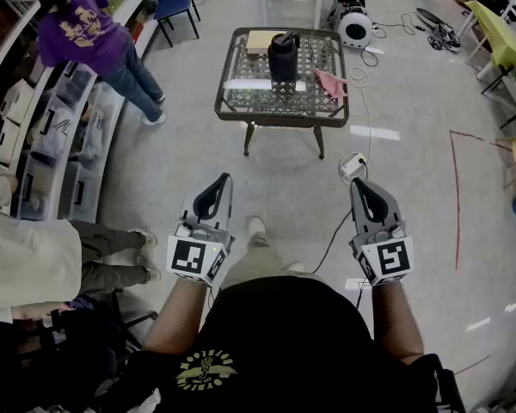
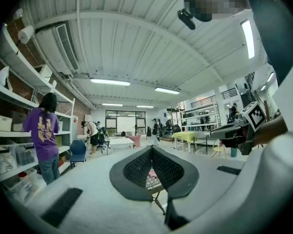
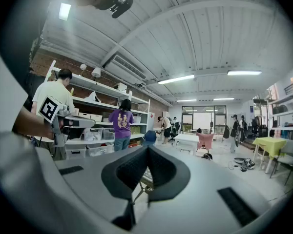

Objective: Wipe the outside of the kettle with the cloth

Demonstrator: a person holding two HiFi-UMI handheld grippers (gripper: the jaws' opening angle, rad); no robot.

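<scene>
Task is not yet under way. The person is standing well back from the table point(image 1: 241, 63), holding both tools level in front of the body.

Left hand-held gripper point(image 1: 223, 181): jaws are meeting at the tips, with nothing between them. Right hand-held gripper point(image 1: 359, 185): jaws are likewise pressing together, empty.

The kettle point(image 1: 283, 56), black, is standing upright near the middle of the table top. The cloth point(image 1: 331, 83), pink, is lying crumpled to the kettle's right, near the table edge and not touching it.

Left to do, by my reading: approaching the table, picking up the cloth, steadying the kettle, wiping round its outside.
</scene>
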